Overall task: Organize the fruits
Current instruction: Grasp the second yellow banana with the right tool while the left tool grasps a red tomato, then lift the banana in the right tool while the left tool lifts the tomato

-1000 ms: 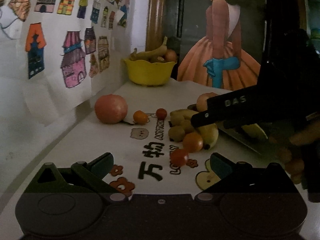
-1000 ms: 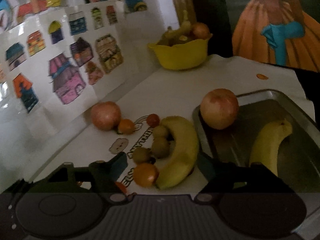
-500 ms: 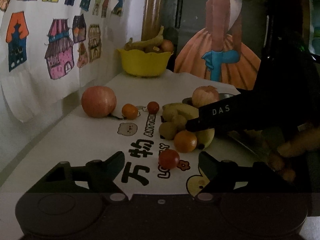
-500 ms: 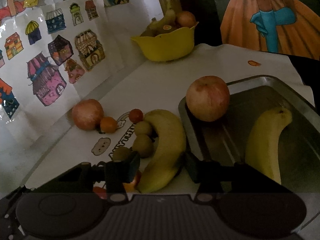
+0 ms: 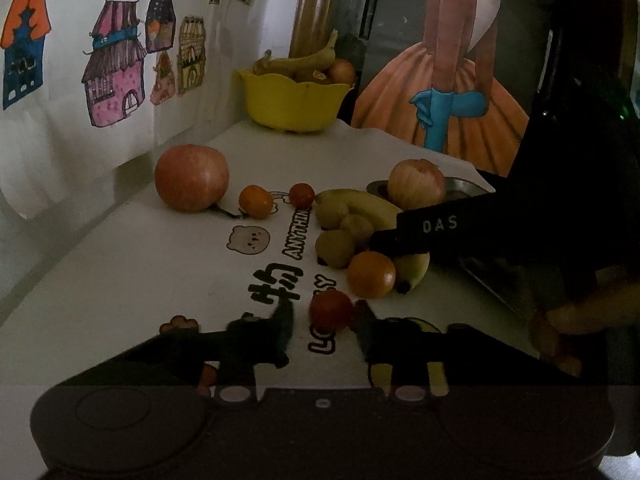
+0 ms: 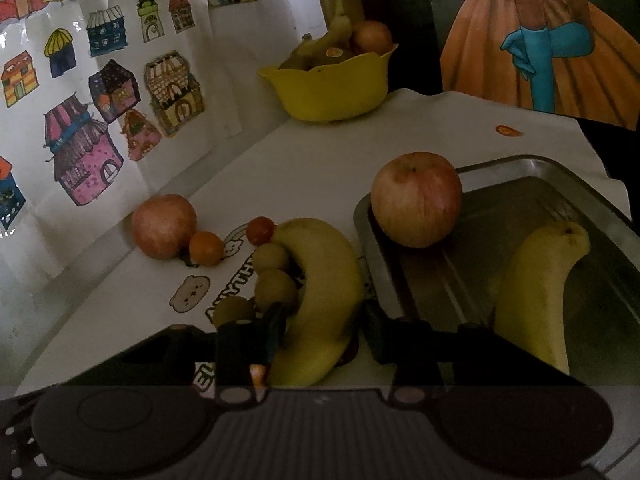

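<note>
Right wrist: banana's [image 6: 320, 300] near end hidden

A domestic interior, probably a family home's dining or play corner, though the dim light leaves the rest of the room unclear. Ahead and to the left of the claw, hand-coloured children's drawings of houses [image 5: 116, 80] are taped to a white wall; straight ahead hangs a large picture of a figure in an orange gown [image 5: 452, 92]. Beneath the claw lies a white tablecloth [image 5: 120, 280] printed with cartoon bears and lettering, and at its far end stands a yellow bowl [image 5: 292, 104] of fruit.
</note>
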`<state>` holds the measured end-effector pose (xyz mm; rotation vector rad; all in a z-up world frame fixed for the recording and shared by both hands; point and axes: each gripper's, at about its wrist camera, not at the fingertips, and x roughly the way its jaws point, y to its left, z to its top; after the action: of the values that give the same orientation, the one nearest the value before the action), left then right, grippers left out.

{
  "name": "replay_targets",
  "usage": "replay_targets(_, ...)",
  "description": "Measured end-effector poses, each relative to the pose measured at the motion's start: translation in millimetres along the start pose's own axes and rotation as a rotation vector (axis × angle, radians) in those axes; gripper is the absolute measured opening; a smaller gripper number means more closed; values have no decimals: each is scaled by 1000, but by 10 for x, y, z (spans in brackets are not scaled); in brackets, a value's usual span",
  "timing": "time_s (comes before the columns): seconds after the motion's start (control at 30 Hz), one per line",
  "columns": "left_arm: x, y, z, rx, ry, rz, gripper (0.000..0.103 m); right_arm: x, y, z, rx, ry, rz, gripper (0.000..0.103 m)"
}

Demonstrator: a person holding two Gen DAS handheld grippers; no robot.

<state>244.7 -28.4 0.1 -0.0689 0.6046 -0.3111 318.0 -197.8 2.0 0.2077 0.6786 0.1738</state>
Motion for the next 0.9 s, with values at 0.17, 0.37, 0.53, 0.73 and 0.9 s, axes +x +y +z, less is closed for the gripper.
replay_targets(0.17,-38,34,-16,-12,-5,18,26,-62,2,-40,-9,10,28,43)
replay_targets(0.37,-155,106,-80,-12,-12,27,25,-212,49,-163,-30,33,63,43)
replay_targets(0.53,-277,186,-145,-30,-6,13,25,-405,114,-314,-63,60,85,43)
replay_targets(0.73,-396,192,-220,-28,-1,0,25,-568,205,-437,-92,80,102,44)
replay_targets(0.9,-388,177,-228,-27,-7,13,26,-512,254,-418,-116,65,73,44)
